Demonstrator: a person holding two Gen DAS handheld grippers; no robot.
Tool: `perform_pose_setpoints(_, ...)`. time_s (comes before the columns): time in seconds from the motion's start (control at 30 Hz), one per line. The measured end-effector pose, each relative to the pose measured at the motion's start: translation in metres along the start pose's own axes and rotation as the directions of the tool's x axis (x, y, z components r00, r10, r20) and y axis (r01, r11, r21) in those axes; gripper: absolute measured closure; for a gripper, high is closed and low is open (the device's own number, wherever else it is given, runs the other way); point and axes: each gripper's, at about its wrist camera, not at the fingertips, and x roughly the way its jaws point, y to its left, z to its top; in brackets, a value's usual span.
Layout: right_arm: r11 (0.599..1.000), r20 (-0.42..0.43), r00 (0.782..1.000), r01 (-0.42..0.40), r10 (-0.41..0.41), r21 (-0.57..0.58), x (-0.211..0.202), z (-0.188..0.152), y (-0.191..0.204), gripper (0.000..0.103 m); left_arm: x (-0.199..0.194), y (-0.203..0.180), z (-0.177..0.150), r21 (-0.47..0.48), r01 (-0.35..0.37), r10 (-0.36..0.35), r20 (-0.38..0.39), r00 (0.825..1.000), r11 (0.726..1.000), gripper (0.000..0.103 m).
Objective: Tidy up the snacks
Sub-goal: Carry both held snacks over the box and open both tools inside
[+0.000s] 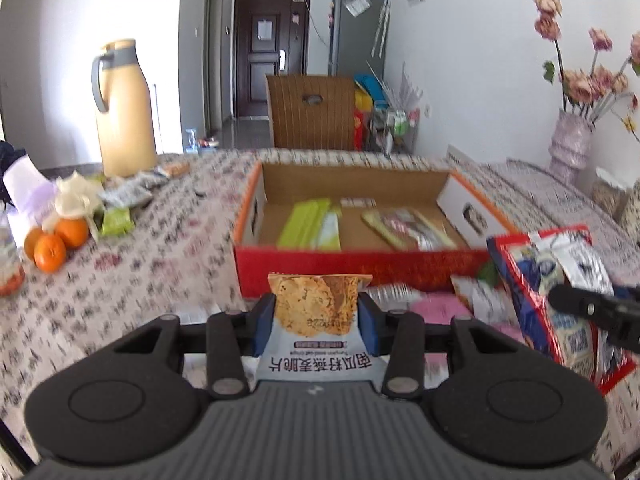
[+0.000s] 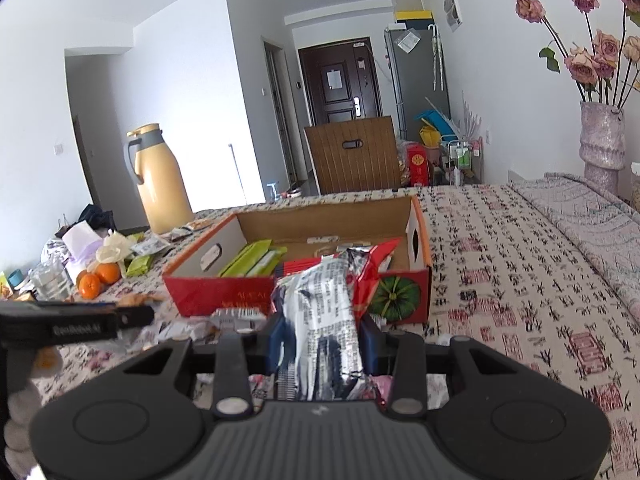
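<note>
1. Both grippers are loaded. The left gripper [image 1: 316, 312] pinches a small cracker packet [image 1: 314, 320] between its blue pads, and the right gripper [image 2: 320, 344] is clamped on a crumpled silver and red bag [image 2: 324, 320]. Each is held in the air just short of the box.

2. Largest of the task's things is the cardboard box [image 1: 360, 266], red on the outside with an orange rim, sitting open on the patterned tablecloth [image 1: 140, 280] near the middle of the table. Its near wall faces both grippers.

3. Inside the box [image 2: 296, 222] some sorting looks already done: green packets [image 1: 310, 224] lie flat at the left and a clear-wrapped snack [image 1: 408, 226] lies toward the right, with bare cardboard between them.

4. My guess is the job is partway through. The two held snacks are not yet in, and more wrappers lie loose on the cloth in front of the box [image 2: 236, 316].

5. Further off, to the left by the yellow jug [image 1: 124, 112], more packets [image 1: 126, 196] and a green one [image 1: 116, 220] sit beside the oranges [image 1: 56, 244]. Whether these belong in the box I cannot tell.

6. The cracker packet is small and flat, printed with a golden biscuit and Chinese lettering, its crimped top edge upright. The bag looks much bulkier and badly creased.
</note>
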Motion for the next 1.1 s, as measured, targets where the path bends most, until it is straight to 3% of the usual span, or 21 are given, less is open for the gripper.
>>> perform_pose_setpoints(0.27, 1.000, 0.031, 0.999, 0.016, -0.016, 0.006, 0.022, 0.027, 0.002, 0.066, 0.008, 0.002, 0.049, 0.007, -0.023, 0.022, 0.084, 0.996, 1.000, 0.059)
perform_pose_setpoints(0.6, 1.000, 0.034, 0.999, 0.021, -0.022, 0.017, 0.064, 0.057, 0.003, 0.066, 0.042, 0.005, 0.092, -0.026, -0.041, 0.044, 0.104, 0.994, 0.999, 0.059)
perform_pose_setpoints(1.1, 0.998, -0.013, 0.999, 0.038, -0.037, 0.045, 0.146, 0.098, -0.009, 0.066, 0.133, 0.014, 0.134, -0.059, -0.058, 0.056, -0.034, 0.998, 0.997, 0.059)
